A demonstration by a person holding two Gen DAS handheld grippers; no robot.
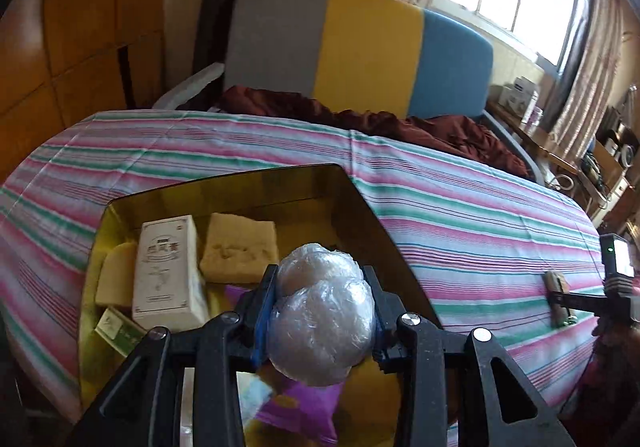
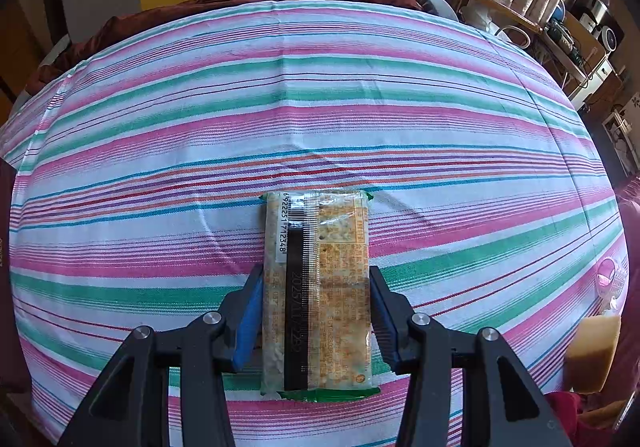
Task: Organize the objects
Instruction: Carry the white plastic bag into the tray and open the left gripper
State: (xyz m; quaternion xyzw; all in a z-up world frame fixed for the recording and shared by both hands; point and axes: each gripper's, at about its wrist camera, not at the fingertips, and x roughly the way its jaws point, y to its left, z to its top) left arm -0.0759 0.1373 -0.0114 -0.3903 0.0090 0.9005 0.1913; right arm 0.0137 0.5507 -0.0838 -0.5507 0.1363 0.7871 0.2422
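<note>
Left gripper (image 1: 320, 299) clamps plastic-wrapped buns (image 1: 322, 321) (perhaps dough) above gold box (image 1: 340, 183).

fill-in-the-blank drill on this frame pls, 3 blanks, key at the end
1. The left gripper is shut on a bundle wrapped in clear ____.
2. The white carton lies inside the ____ box.
3. The right gripper grips a cracker packet over the ____ tablecloth.

Missing words: plastic; yellow; striped

Striped cloth-covered table (image 2: 320, 95): yellow box (image 1: 360, 207) on it, yellow sponge (image 2: 592, 355) at edge
</note>
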